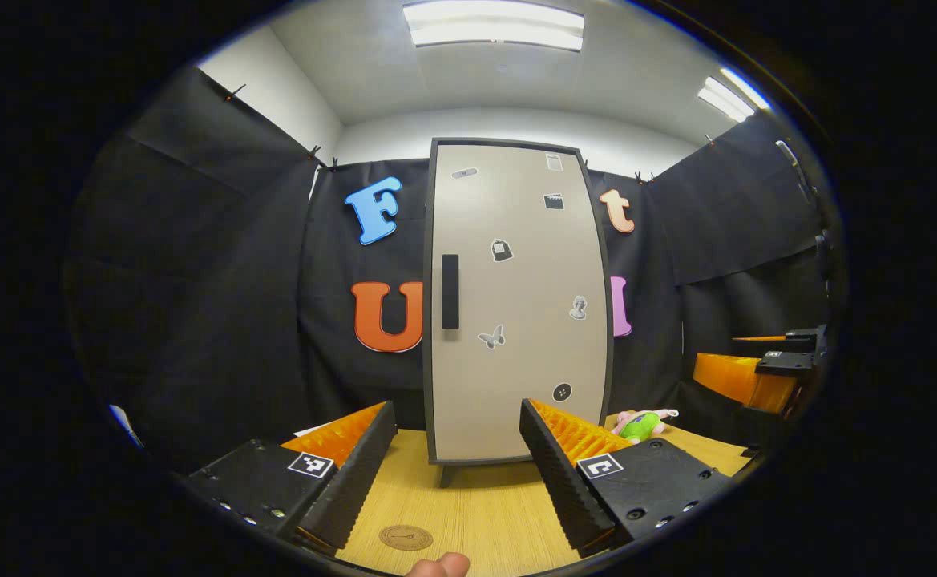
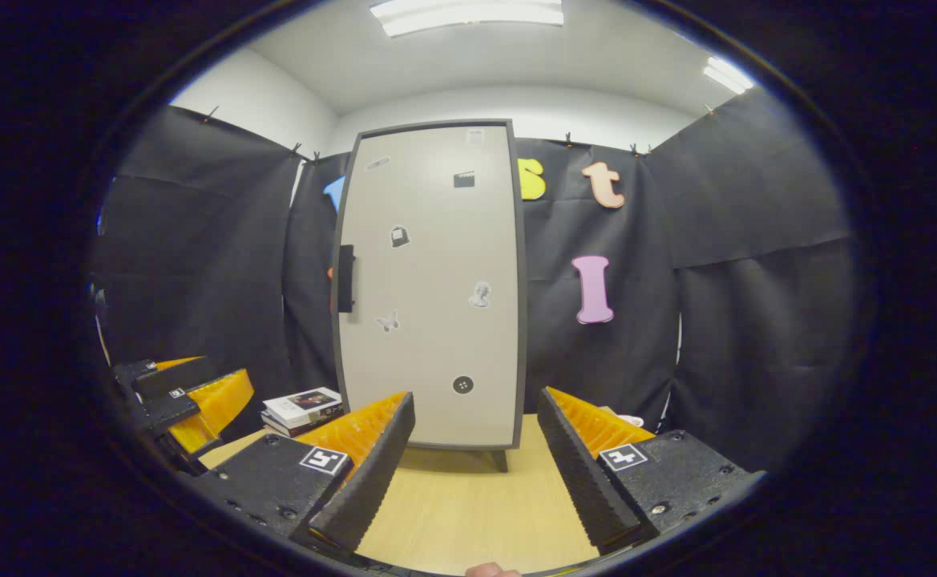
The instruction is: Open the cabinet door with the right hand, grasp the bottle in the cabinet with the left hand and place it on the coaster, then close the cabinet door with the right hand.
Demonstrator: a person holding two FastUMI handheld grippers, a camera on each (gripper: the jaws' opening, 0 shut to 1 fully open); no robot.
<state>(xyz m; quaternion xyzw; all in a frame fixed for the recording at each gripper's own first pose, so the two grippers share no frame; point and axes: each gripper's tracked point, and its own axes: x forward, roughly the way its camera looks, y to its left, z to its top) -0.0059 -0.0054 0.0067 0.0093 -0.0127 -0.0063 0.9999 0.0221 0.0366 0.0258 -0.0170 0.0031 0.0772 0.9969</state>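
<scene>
Both grippers gaping, holding nothing: left gripper, right gripper. Cabinet door shut, so the bottle I judge is behind it, unseen. I'd bring the right one to the handle on the door's left edge, pinch squarely, swing outward. Coaster lies on the wooden desk near me. Books left, plush toy right.

Both views were bright and evenly lit from ceiling light panels, which blew out to white glare (no detail inside them). A soft shadow sat under the cabinet on the table. Focus stayed sharp centrally; fisheye distortion bowed straight edges toward the rim.
</scene>
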